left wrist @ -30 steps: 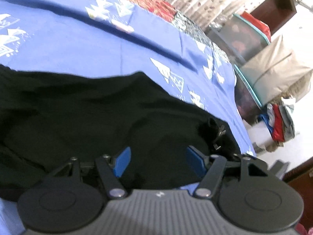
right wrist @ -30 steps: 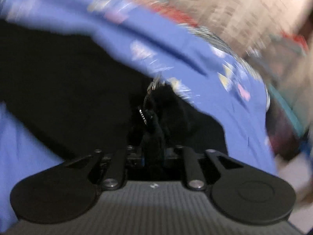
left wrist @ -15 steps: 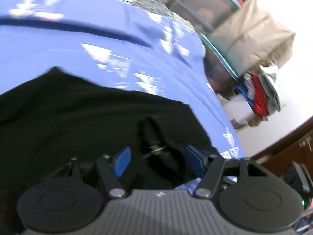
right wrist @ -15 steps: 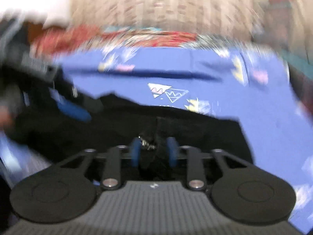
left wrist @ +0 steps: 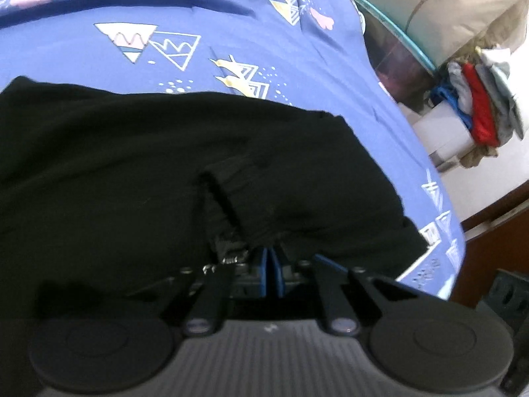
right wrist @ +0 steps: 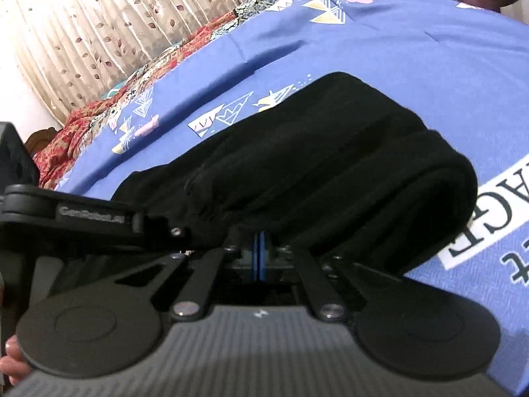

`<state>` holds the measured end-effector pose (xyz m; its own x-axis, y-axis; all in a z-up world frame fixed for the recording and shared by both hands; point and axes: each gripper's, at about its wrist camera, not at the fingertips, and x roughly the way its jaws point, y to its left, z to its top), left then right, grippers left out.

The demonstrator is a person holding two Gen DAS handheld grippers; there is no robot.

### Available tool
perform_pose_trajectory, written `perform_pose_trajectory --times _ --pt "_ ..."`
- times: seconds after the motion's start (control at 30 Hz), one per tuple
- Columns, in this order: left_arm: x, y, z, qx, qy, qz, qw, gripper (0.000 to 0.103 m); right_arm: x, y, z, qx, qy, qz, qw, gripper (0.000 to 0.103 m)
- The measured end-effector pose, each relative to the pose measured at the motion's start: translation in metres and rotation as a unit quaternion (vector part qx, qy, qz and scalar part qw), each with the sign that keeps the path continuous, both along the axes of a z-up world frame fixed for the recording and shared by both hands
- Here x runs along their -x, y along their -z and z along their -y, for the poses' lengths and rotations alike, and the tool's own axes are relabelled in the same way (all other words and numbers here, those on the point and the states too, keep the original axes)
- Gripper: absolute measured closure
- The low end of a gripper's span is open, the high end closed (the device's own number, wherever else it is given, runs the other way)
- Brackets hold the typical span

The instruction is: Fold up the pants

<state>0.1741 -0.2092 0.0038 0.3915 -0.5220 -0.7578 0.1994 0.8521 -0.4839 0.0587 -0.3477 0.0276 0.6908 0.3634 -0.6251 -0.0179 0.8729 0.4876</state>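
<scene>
Both grippers pinch the black pants (left wrist: pixel 139 172) at the near edge!
Left gripper (left wrist: pixel 271 273) and right gripper (right wrist: pixel 260 258) clamp fabric, blue pads together, on the blue bedsheet (left wrist: pixel 231 13).

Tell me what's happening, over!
Both tongs, left and right, shut on black pants. Pants bunched on blue sheet. Nothing blocking.

bed (right wrist: pixel 413 49): blue patterned sheet | on it: black pants (right wrist: pixel 330 172), folded in layers
</scene>
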Motion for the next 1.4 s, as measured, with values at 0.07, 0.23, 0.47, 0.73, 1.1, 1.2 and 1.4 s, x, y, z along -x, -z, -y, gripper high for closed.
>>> perform_pose_trajectory --times 0.07,0.23,0.47,0.73,1.1,1.2,1.4 --pt "0.014 -0.015 -0.019 0.019 -0.002 0.016 0.9997 0.092 -0.008 -0.009 0.001 -0.011 0.012 0.002 1.0 0.093" --pt "0.087 -0.051 -0.109 0.054 -0.029 0.091 0.9939 0.058 0.008 -0.038 -0.023 -0.053 -0.005 0.059 0.997 0.092" --pt "0.21 -0.073 -0.29 0.034 -0.239 0.14 0.9602 0.017 -0.013 -0.039 -0.148 -0.039 -0.158 0.029 0.986 0.092" --pt "0.256 -0.006 -0.426 0.146 -0.432 0.061 0.8878 0.007 -0.046 -0.04 -0.288 -0.043 -0.295 -0.022 0.954 0.093" --pt "0.212 0.044 -0.412 0.18 -0.419 0.039 0.8888 0.02 -0.06 0.008 -0.347 -0.05 -0.287 -0.154 0.944 0.101" --pt "0.209 0.038 -0.407 0.187 -0.406 0.03 0.8938 0.061 -0.068 0.019 -0.343 -0.089 -0.257 -0.17 0.947 0.102" --pt "0.2 -0.009 -0.363 0.118 -0.333 0.113 0.9287 0.072 -0.065 0.016 -0.326 -0.131 -0.239 -0.177 0.946 0.095"
